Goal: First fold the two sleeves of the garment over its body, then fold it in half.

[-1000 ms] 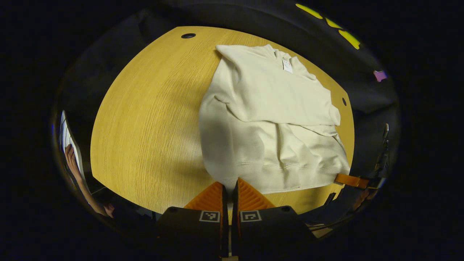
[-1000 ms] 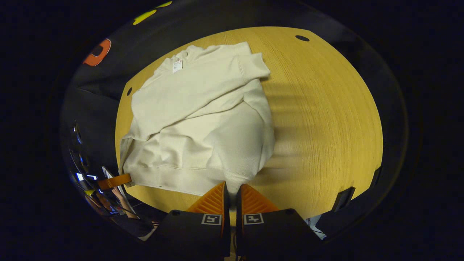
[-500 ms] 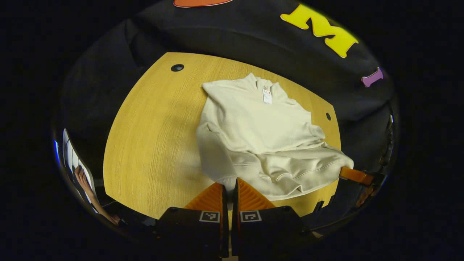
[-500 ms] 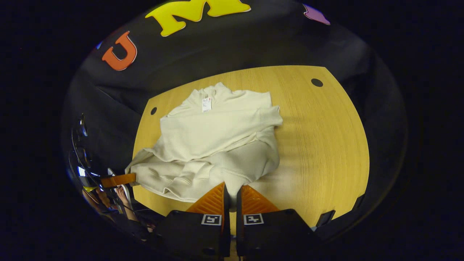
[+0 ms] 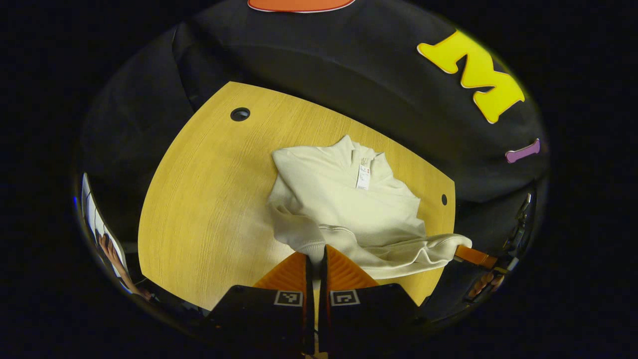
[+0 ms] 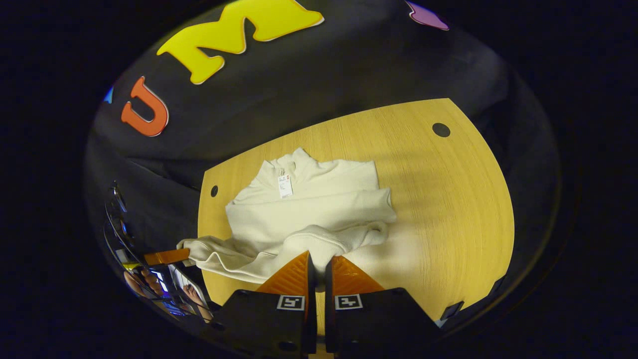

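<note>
The left gripper (image 5: 315, 259) is clamped on the ribbed hem of the cream sweatshirt (image 5: 349, 209), and the right gripper (image 6: 319, 262) pinches the hem's other corner. The hem is raised and carried over the body. The soft, thick-knit sweatshirt lies on the smooth, wood-grained table (image 5: 209, 199), with a paper tag (image 5: 363, 177) at its collar.

Garment's hem (image 5: 398, 257) now higher, carried toward the collar (image 5: 361, 154) (bottom half lifted).
</note>
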